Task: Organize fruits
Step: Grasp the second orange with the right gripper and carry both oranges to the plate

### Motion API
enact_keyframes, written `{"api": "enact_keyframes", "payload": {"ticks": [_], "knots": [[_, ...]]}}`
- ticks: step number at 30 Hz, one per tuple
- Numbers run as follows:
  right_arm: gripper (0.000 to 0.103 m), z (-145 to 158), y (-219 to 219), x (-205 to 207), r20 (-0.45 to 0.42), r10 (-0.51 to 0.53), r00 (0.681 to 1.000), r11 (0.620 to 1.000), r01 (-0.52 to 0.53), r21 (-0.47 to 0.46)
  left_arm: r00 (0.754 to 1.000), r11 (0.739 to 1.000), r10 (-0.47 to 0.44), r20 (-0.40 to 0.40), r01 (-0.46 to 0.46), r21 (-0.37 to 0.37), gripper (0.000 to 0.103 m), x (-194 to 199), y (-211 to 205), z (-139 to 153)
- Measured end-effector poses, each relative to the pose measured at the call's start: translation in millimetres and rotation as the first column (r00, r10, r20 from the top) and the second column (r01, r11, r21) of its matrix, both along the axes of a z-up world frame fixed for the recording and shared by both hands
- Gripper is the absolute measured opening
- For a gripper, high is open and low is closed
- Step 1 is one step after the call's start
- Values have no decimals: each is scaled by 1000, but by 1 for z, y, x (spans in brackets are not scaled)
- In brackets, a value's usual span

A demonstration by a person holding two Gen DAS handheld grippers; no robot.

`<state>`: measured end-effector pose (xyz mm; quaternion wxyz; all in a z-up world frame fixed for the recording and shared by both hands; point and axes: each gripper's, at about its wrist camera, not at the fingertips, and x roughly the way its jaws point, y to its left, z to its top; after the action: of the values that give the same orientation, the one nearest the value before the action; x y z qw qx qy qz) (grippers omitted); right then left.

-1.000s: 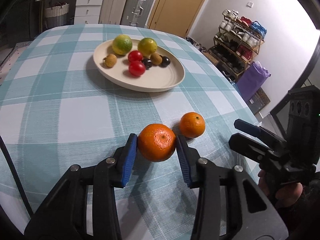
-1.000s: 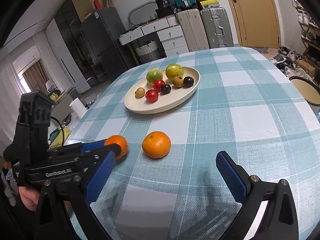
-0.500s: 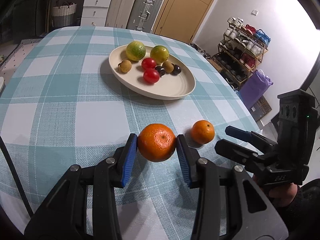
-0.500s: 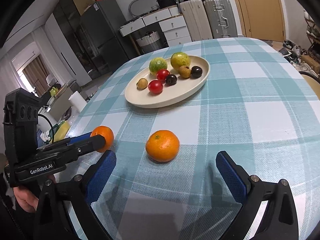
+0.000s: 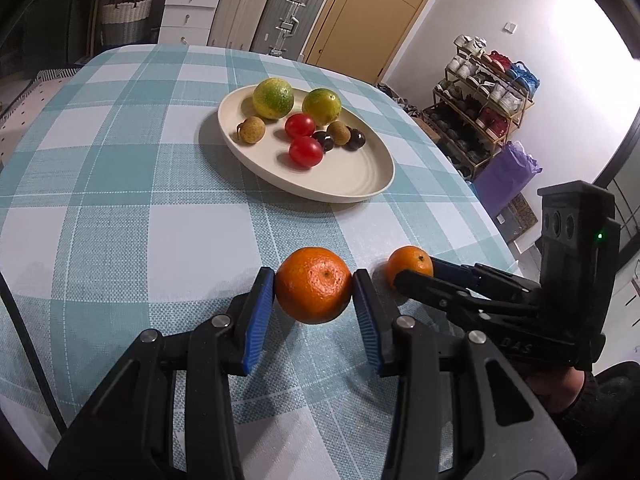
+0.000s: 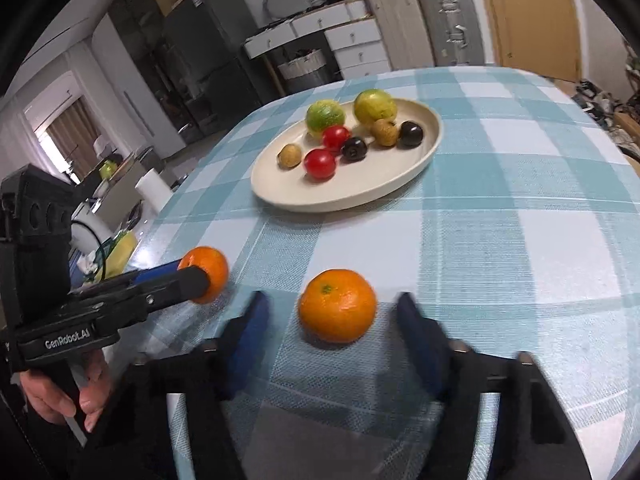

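My left gripper (image 5: 314, 304) is shut on a large orange (image 5: 313, 290) and holds it above the checked tablecloth; it shows at the left of the right wrist view (image 6: 206, 274). A second orange (image 6: 337, 306) lies on the cloth between the open, blurred fingers (image 6: 244, 332) of my right gripper (image 6: 334, 336), which touch neither side. It also shows in the left wrist view (image 5: 409, 266). A cream oval plate (image 5: 360, 184) farther back holds two green-yellow citrus, two red tomatoes, two brown longans and two dark fruits.
The table's right edge (image 5: 492, 216) is close to the second orange. Suitcases (image 5: 288, 12), drawers and a door stand beyond the table. A shoe rack (image 5: 484, 92) and a purple bag stand to the right. A paper roll (image 6: 152, 190) stands left of the table.
My right gripper has moved forward and narrowed around the second orange. My left gripper has lifted its orange and drawn nearer the plate.
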<state>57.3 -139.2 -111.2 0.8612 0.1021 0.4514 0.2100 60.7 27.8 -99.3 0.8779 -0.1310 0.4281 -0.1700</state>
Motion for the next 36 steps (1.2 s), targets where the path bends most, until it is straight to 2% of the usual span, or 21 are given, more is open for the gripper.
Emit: {"api": "enact_keyframes", "payload": {"ticks": [2,13,28,36], "knots": [[42,-2,2,2,-7,3,1000,1000,-3,-16,1000,1000,4,-5,-4,-2,37,3,0,-1],[40,2,-2,4,10,-8,1000,1000,8,11,999,999,29,16,-29,-22,37,16,8,10],[40,48,-2,27,119,26,993,998,-33,56,996,998,53,70,-51,-33,37,53,16,42],[40,65,-4,51,162,33,986,995,-47,84,995,996,77,60,-75,-48,37,88,10,45]]}}
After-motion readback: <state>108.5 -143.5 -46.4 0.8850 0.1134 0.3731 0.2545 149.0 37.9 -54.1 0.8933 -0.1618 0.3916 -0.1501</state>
